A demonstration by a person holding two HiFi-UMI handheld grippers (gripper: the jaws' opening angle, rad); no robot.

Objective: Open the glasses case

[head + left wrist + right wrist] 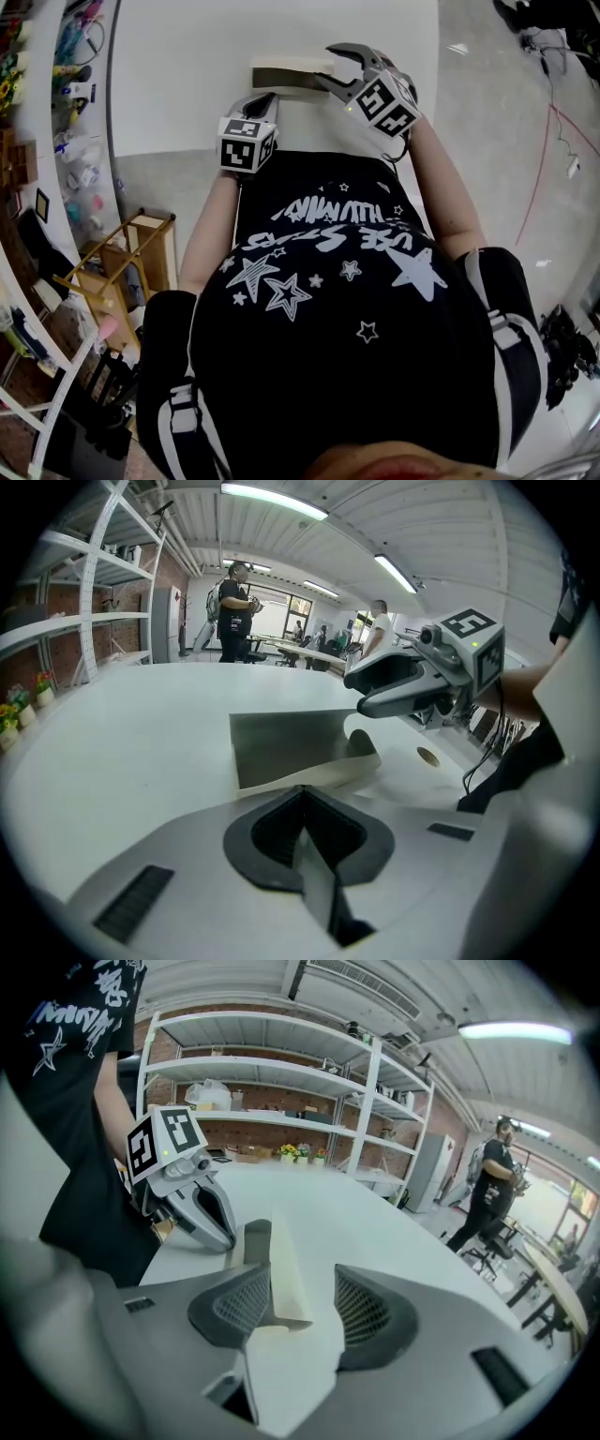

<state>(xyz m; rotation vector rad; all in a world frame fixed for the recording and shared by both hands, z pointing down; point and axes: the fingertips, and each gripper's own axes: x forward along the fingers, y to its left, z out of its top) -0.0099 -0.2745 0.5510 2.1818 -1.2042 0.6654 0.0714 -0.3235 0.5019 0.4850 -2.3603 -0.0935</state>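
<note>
Glasses case (281,75) lies flat on the white table (187,75), right in front of both claws. My left claw (302,794) is clenched on its near edge, and the grey inside of the case spreads out just past the tips. My right claw (305,1302) is released, jaws apart. The case's cream flap (281,1274) stands up on edge between them. It leans by one pad and does not touch the other.

Seen from the left claw, the right claw (356,691) hangs just over the far corner of the case. A small round hole (428,757) sits in the table past it. Behind the claws are white shelves (281,1054) and a person (487,1185) standing far off.

From the head view, my black star shirt (328,281) fills most of the picture. The claws cover part of the case, so I see only a strip of it.
</note>
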